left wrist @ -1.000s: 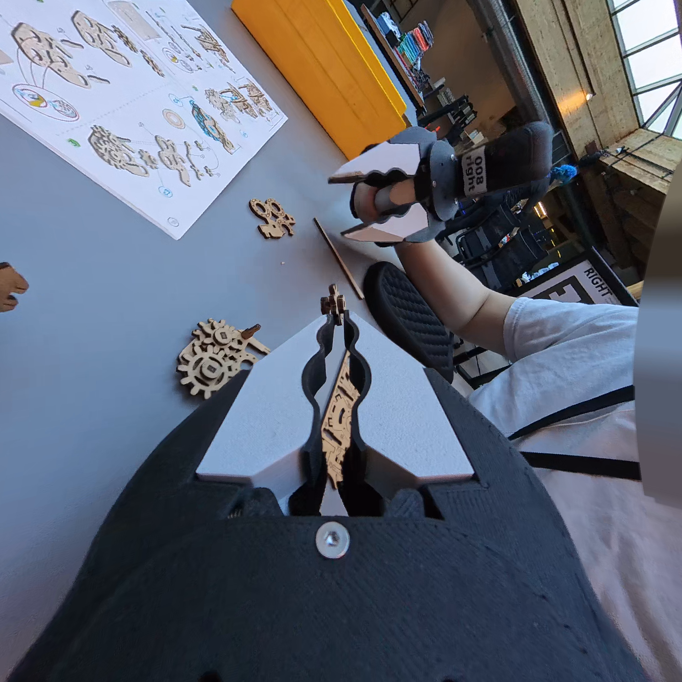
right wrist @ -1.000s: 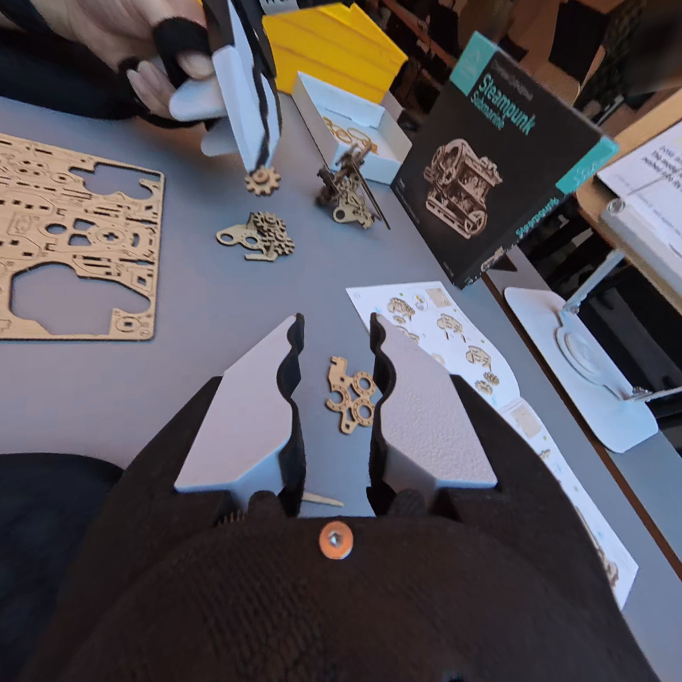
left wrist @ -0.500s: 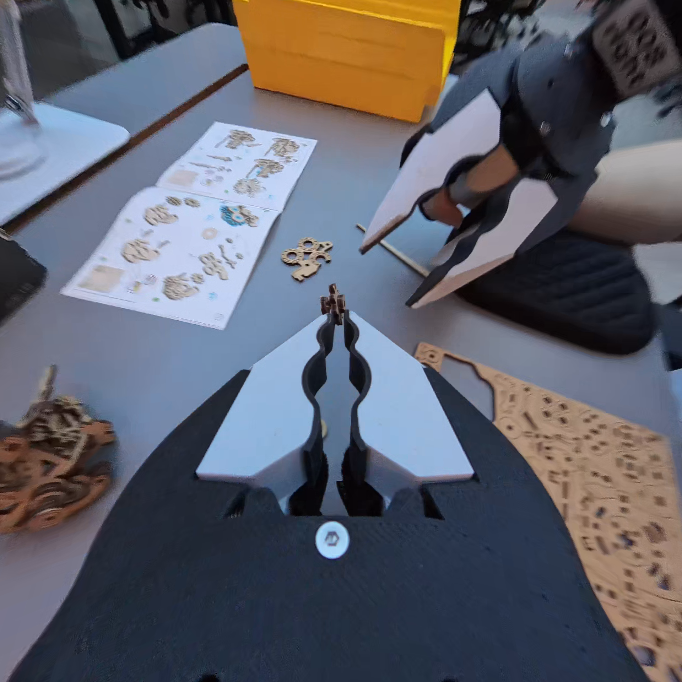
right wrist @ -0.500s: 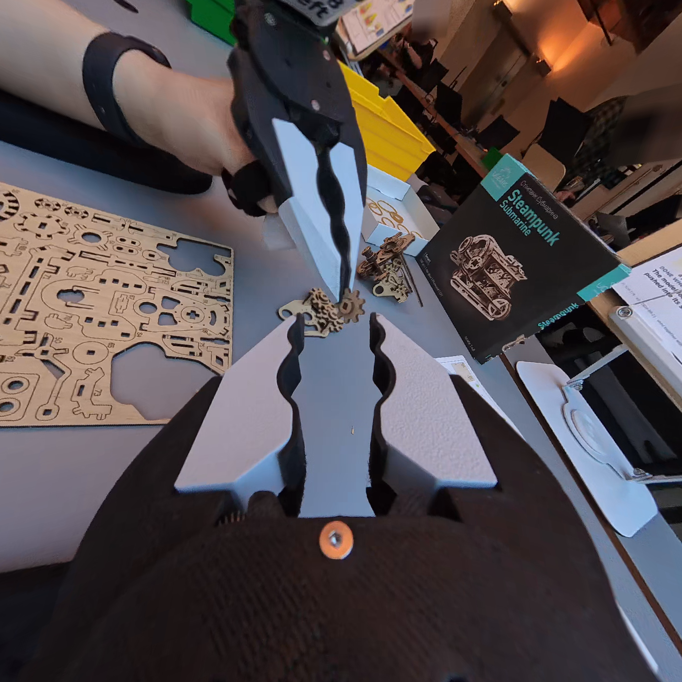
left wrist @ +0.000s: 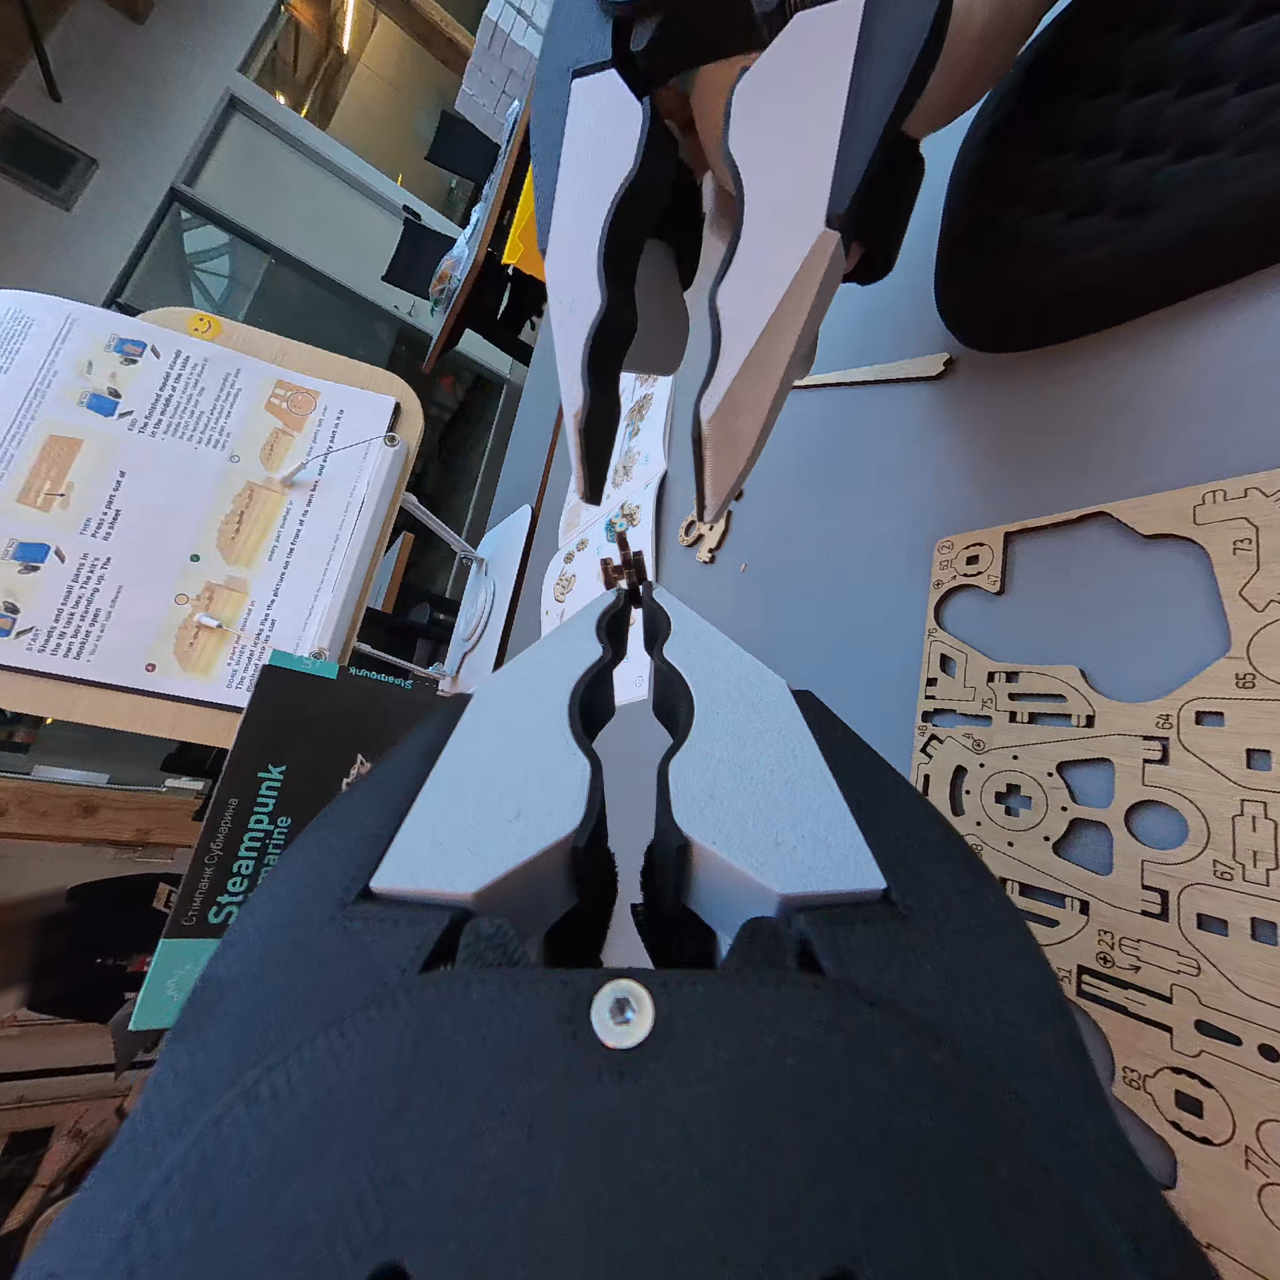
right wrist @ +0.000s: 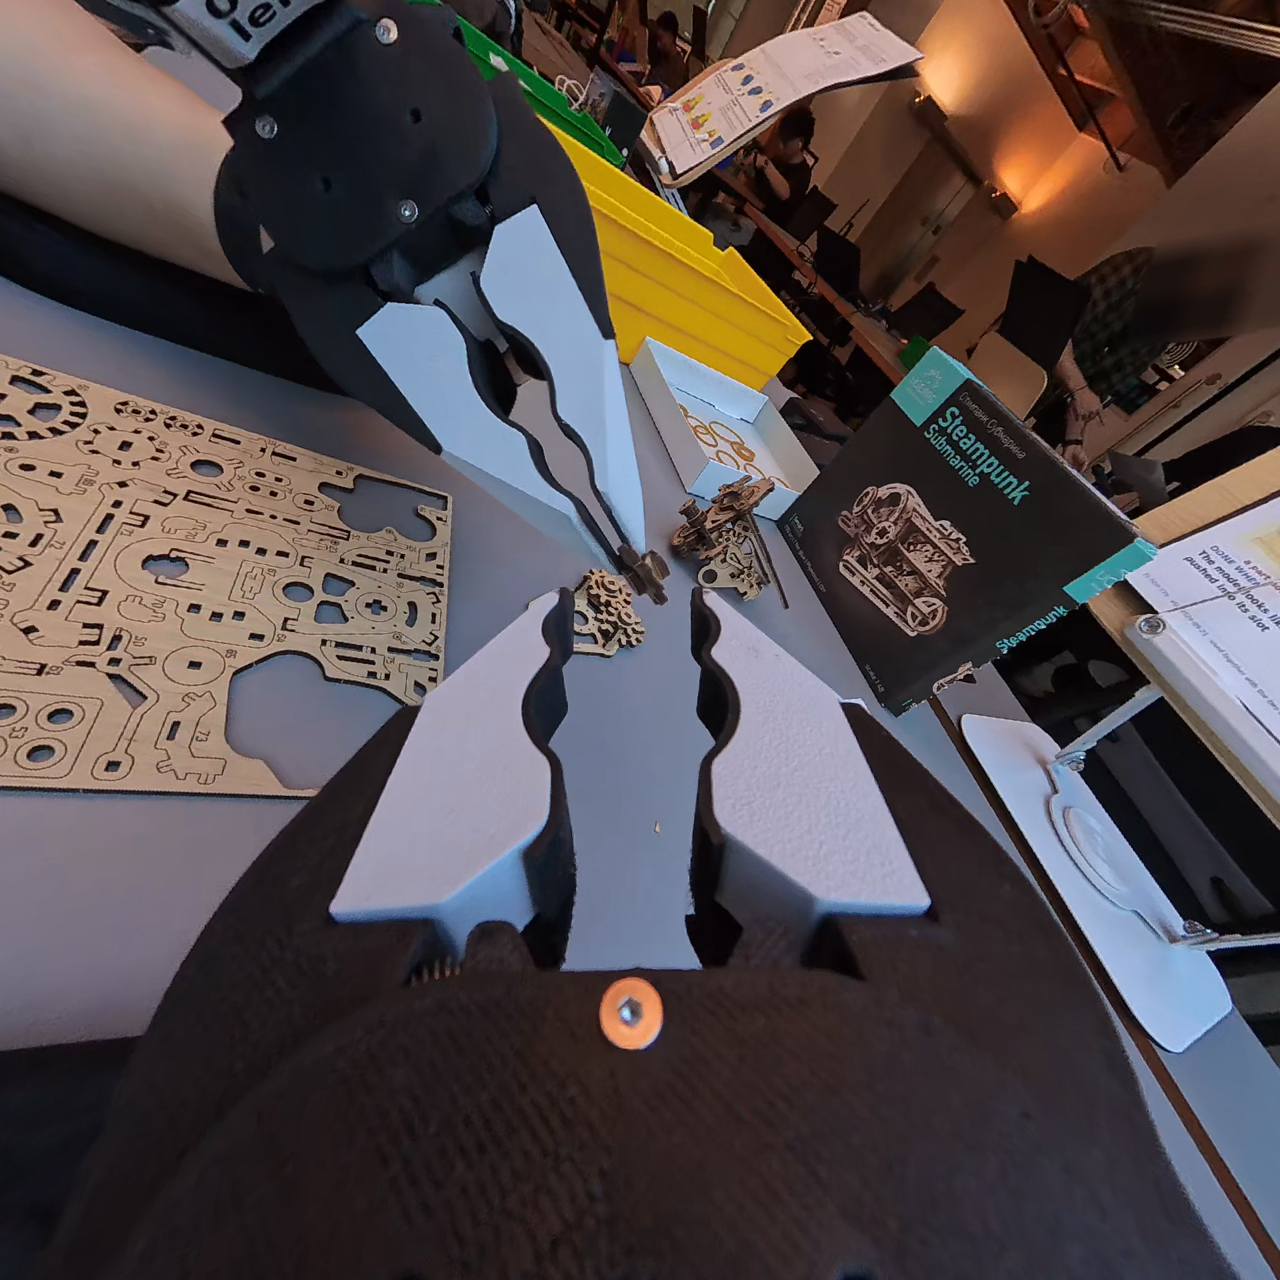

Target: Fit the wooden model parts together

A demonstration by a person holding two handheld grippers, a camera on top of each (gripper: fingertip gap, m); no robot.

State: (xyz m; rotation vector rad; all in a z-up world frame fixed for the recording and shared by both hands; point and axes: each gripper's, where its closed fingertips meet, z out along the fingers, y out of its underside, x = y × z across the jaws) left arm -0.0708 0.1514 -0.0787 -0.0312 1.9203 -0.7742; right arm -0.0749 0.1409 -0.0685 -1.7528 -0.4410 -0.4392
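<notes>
Right wrist view, left to right: wooden parts sheet (right wrist: 208,589) with engraved numbers flat on the grey table (right wrist: 138,900); left gripper (right wrist: 641,561) clamped on a small gear (right wrist: 647,568), above a gear assembly (right wrist: 606,613); right gripper (right wrist: 627,602) empty, fingers spread; partial model (right wrist: 727,540); dark printed kit box (right wrist: 970,547) standing; printed instruction sheet (right wrist: 1240,596) far right

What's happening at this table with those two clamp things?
A person is building a wooden model kit with two handheld grippers. The left gripper is shut on a small wooden gear, held above the grey table. The right gripper is open and empty, facing it. A gear assembly and a laser-cut sheet lie nearby.
</notes>
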